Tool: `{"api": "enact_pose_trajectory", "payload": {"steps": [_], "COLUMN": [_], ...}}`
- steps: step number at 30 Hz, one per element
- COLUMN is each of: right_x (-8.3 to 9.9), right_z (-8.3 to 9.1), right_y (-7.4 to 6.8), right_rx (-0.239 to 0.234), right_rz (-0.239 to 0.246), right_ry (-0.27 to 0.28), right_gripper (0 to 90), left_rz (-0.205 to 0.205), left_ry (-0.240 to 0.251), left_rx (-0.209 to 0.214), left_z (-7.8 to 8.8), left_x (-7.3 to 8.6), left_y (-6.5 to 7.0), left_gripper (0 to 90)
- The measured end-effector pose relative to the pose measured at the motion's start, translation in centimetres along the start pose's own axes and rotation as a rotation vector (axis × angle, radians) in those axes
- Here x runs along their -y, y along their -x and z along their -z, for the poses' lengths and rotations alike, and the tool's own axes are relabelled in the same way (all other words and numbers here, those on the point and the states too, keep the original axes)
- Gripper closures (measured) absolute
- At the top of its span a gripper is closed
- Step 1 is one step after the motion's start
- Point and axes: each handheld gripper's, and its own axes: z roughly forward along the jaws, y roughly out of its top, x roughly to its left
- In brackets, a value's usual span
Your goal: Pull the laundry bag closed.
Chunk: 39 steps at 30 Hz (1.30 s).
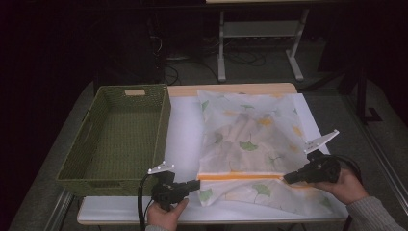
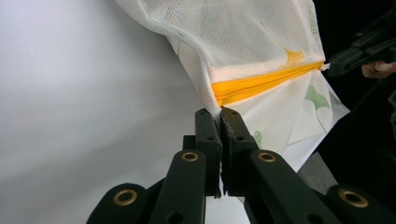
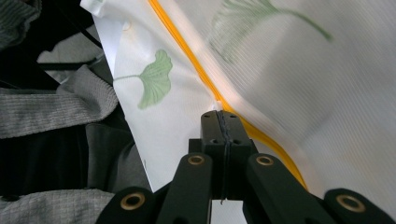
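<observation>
A white mesh bag (image 1: 250, 139) printed with green and yellow leaves lies on the white table top, with items showing faintly through it. An orange zipper (image 1: 240, 176) runs across its near part. My left gripper (image 1: 198, 183) is shut on the bag's cloth at the zipper's left end; in the left gripper view the jaws (image 2: 220, 114) pinch the fabric just below the orange zipper (image 2: 261, 84). My right gripper (image 1: 286, 178) is shut at the zipper's right end. In the right gripper view its jaws (image 3: 220, 114) clamp the small white zipper pull (image 3: 217, 106) on the orange line (image 3: 187, 46).
An empty green woven basket (image 1: 163, 125) stands to the left of the bag, its right wall close to the bag. A white sheet (image 1: 185, 130) covers the table. Behind the table are the metal legs of another table (image 1: 221, 48) and cables on the floor.
</observation>
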Motion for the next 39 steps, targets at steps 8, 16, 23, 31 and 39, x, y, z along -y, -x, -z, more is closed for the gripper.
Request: {"api": "enact_pose_trajectory", "payload": {"steps": [8,16,23,31,39], "right_x": [2.0,2.3,2.1,3.7,7.2], "right_z": [0.7,0.7,0.5,1.0,3.3], "right_y": [1.1,0.6,0.6,1.0,2.8], "right_rx": [0.013,0.031,0.033,0.033,0.104], "right_rz": [-0.044,-0.021,-0.015,-0.051,-0.153], "right_ry": [0.021,0.020,0.012,0.022,0.031], "right_gripper": [89.9,89.9,90.0,89.9,90.0], "left_rz": [-0.012,-0.006,-0.014,-0.007,0.027], "left_ry": [-0.004,-0.001,0.000,0.014,0.042], "left_rx": [-0.008,-0.015,-0.048,-0.086,-0.107], "left_z": [-0.2,-0.2,-0.2,-0.1,0.6], "left_x": [0.0,0.1,0.1,0.0,0.1], "left_y": [0.3,0.1,0.2,0.2,-0.5], "left_gripper": [87.4,87.5,87.6,87.8,87.8]}}
